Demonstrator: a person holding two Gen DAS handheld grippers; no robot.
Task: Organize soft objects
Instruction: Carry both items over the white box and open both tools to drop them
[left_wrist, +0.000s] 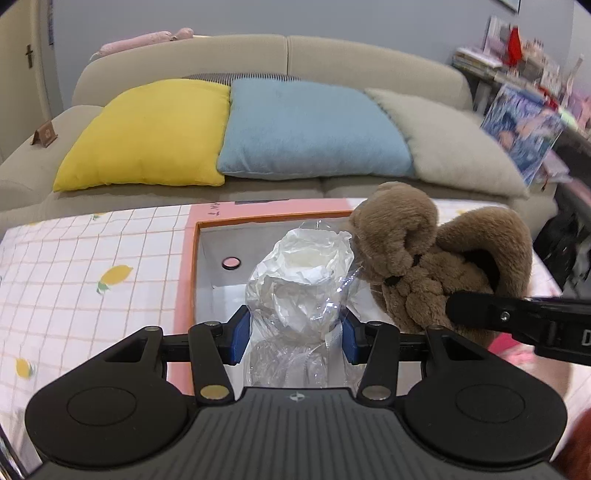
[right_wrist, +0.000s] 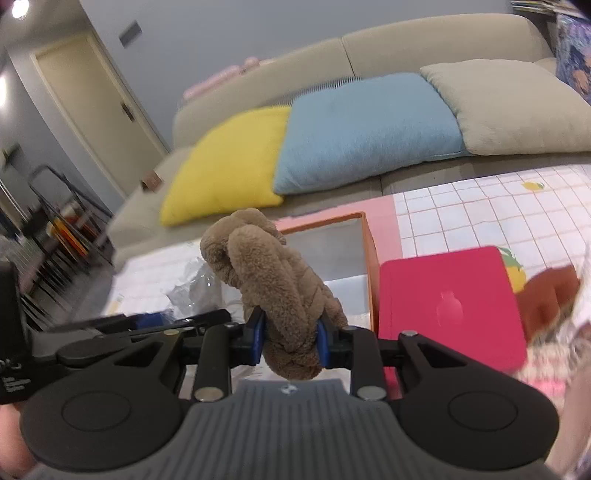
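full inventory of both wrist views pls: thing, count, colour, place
plush toy: 1, brown, clamped in right gripper, over the box
plastic-wrapped item: 1, white in clear wrap, between left gripper's pads, over the box
box: 1, orange rim, white inside, on the checked cloth
flat case: 1, pink-red, right of the box
cushions: 3, yellow, blue, beige, on the sofa
sofa: 1, beige, behind
checked cloth: 1, white with lemons
left gripper: 1, black, blue pads
right gripper: 1, black, blue pads
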